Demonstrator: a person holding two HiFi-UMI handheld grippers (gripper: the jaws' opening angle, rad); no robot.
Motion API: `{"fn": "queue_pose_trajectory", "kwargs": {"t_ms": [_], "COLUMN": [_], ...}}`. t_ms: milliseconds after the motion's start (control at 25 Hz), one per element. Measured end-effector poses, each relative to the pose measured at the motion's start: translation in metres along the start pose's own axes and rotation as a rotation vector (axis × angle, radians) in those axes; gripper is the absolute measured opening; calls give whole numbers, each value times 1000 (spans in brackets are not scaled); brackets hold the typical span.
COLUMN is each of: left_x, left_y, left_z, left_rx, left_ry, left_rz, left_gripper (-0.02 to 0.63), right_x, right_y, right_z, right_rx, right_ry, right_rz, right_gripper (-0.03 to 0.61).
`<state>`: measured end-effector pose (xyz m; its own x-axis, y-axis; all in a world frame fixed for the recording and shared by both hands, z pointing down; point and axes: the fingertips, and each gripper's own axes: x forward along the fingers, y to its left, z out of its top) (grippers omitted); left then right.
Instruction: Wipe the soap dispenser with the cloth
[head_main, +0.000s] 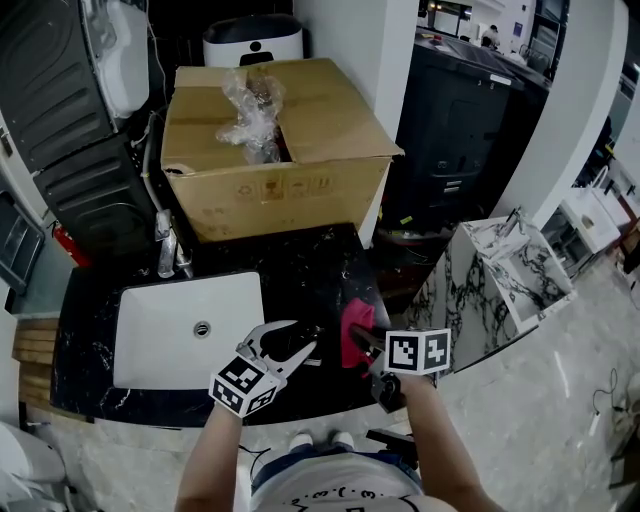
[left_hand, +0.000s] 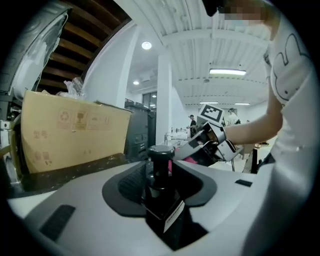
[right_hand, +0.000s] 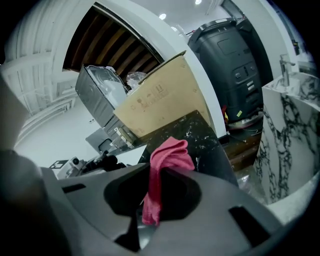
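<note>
The soap dispenser (left_hand: 159, 187) is a black bottle with a round pump cap and a white label. It stands between the jaws of my left gripper (left_hand: 162, 169), which are open, with a dark gap on the bottle's right side. In the head view my left gripper (head_main: 306, 336) is over the black counter's front, just right of the sink. My right gripper (head_main: 362, 340) is close beside it on the right, shut on a pink cloth (head_main: 352, 322). In the right gripper view the cloth (right_hand: 167, 155) bunches above the jaws and hangs down between them.
A white sink (head_main: 160, 330) with a chrome faucet (head_main: 168, 245) is set in the black counter (head_main: 310, 265) to the left. A large cardboard box (head_main: 270, 150) stands at the counter's back. A marble pedestal (head_main: 500, 270) stands to the right, beyond the counter's edge.
</note>
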<state>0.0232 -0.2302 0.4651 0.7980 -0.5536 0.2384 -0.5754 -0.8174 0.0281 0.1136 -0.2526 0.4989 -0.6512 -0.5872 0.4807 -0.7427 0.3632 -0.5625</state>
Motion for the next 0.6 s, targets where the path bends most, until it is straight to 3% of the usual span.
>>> {"fn": "queue_pose_trajectory", "kwargs": {"t_ms": [120,200,320,480,600], "left_x": [12,16,9,-12,-27], "left_y": [-7,-10,-29,-52,-65], "left_z": [3,4,7,2,-2], "left_rx": [34,131,289,445,508], "left_ry": [21,56,40,3,-11], "left_rz": [-44,-52,-83,-98,-106], "left_gripper": [170,110,109,107,107], "right_x": [-2,-3,-6,-8,-8], "right_y": [0,1,6,26,47], "right_z": [3,4,10,15,13], "right_rx": [-10,-27,-81,-210,-299], "right_ry": [-3,-1,6,66,141], "right_rz": [7,11,33,145,259], "right_gripper": [49,49,49,49,49]}}
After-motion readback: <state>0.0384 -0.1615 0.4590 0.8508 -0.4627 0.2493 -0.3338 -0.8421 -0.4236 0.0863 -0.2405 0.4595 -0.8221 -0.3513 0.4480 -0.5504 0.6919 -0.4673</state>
